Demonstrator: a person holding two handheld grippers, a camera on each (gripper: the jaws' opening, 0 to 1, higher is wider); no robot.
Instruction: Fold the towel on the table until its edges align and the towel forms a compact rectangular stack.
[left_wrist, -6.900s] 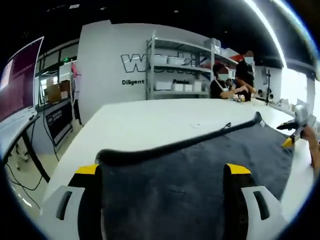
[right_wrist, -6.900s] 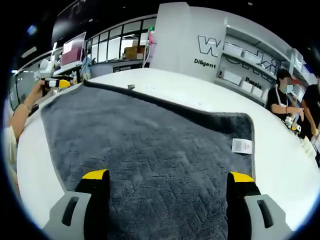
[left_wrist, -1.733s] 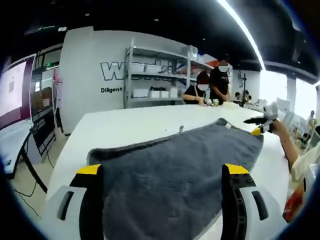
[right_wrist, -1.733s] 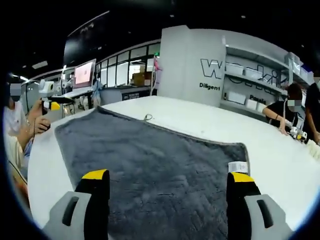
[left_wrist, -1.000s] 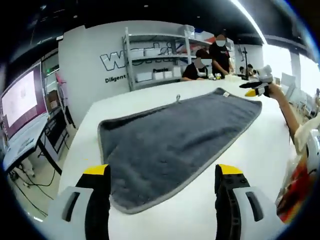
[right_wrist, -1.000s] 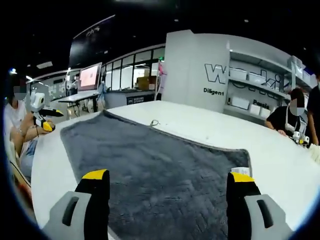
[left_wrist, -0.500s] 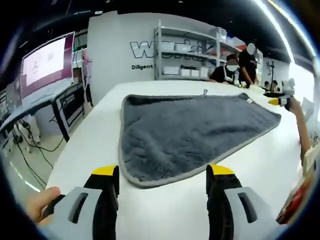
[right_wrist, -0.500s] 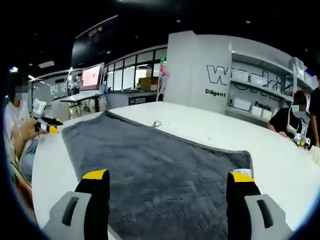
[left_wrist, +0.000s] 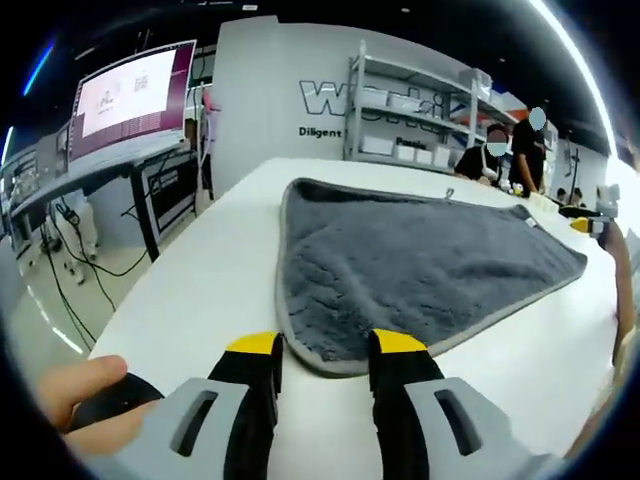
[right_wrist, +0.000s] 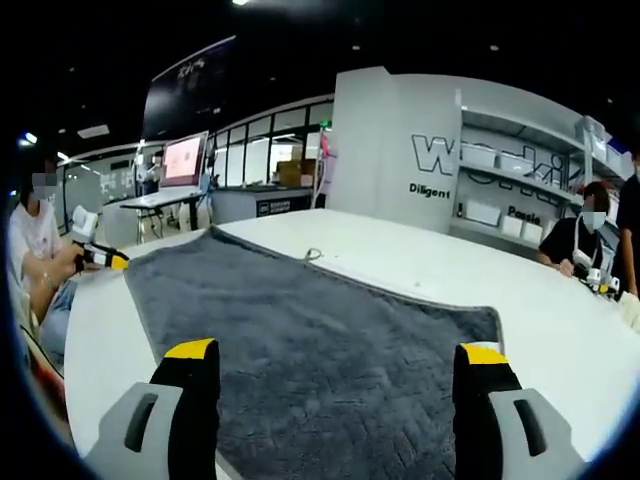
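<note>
Soft dark grey towel (left_wrist: 430, 265) flat on white worktop (left_wrist: 200, 275), left hand-held gripper (left_wrist: 322, 350) jaws nearly together at its near corner, right hand-held gripper (right_wrist: 335, 365) spread wide over the towel (right_wrist: 300, 330), thumb (left_wrist: 70, 385) in left gripper view, white loop (right_wrist: 313, 253) at far edge in right gripper view

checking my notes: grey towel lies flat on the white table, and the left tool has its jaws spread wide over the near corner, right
Not quite. In the left gripper view, the left tool has its jaws drawn close together at the near corner of the grey towel, not spread wide. The towel does lie flat on the white table.
</note>
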